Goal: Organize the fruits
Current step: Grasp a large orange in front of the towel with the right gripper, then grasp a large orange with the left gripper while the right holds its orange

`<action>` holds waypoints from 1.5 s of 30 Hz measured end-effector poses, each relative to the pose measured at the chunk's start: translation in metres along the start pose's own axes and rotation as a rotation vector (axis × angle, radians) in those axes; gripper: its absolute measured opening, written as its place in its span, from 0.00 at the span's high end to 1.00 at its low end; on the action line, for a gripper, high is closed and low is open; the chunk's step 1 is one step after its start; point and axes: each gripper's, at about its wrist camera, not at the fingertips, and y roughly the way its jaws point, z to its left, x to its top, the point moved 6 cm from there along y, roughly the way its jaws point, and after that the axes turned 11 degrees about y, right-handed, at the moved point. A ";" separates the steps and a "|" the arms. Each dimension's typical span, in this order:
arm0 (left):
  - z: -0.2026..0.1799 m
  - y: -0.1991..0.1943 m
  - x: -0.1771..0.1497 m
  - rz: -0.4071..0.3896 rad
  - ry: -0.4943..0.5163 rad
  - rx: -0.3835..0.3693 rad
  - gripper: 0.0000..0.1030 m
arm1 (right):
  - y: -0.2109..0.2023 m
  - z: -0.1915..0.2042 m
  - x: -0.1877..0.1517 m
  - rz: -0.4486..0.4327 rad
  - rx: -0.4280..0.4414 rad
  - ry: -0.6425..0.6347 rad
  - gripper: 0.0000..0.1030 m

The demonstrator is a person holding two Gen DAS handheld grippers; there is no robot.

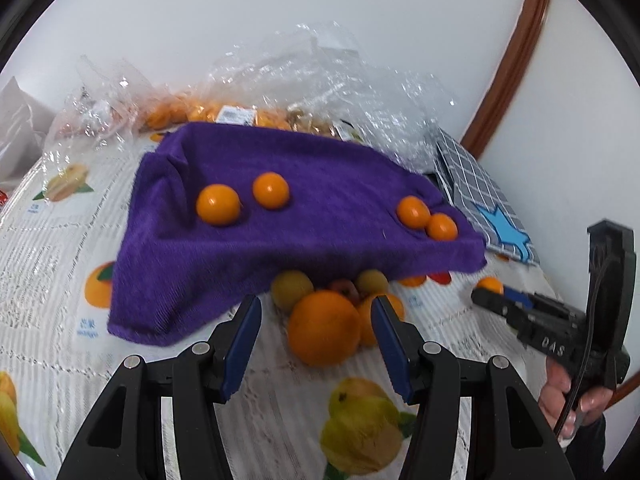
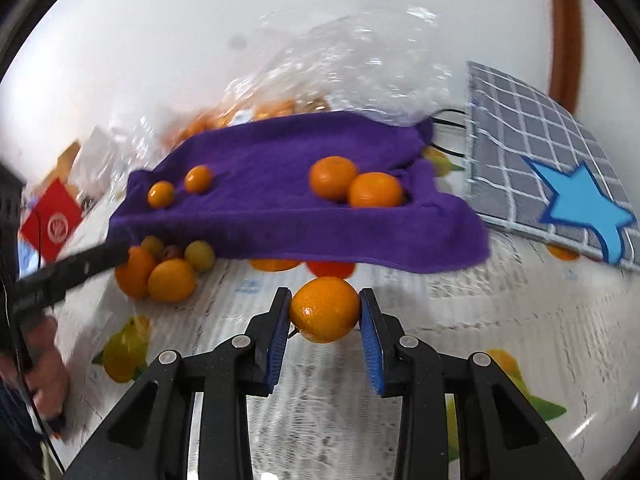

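Fruits lie in three groups. Four small round oranges (image 1: 218, 204) sit on a purple terry towel (image 1: 328, 204) in the middle of the left wrist view, two at its left and two touching each other at its right edge. A heap of loose fruit (image 1: 324, 328), a large orange in front with smaller yellow-green and red ones behind, lies on the fruit-printed tabletop (image 1: 48, 248) just below the towel's front hem. In the right wrist view, one glossy orange (image 2: 324, 309) sits low in the centre between the blue pads (image 2: 278, 340) of the right gripper (image 2: 324, 312), which pinch it from both sides. The left gripper (image 1: 316, 344) is spread, its jaws standing either side of the heap's large orange without touching it. Crumpled clear plastic bags (image 1: 304, 68) holding more oranges fill the upper centre, and a grey checked cloth with a blue star (image 2: 560, 168) lies at the right.
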 end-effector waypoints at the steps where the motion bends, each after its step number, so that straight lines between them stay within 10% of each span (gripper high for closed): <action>1: -0.001 0.001 -0.001 0.007 0.005 0.010 0.47 | -0.001 -0.001 0.000 -0.008 -0.010 0.003 0.67; 19: 0.015 -0.005 0.001 -0.020 -0.062 0.055 0.68 | 0.002 -0.005 0.002 -0.005 -0.035 0.015 0.67; 33: 0.014 0.014 -0.011 0.109 -0.053 0.037 0.61 | 0.004 -0.006 0.002 0.008 -0.033 0.015 0.67; 45: 0.013 0.006 -0.009 0.063 -0.040 0.057 0.63 | 0.005 -0.008 0.001 0.009 -0.029 0.017 0.67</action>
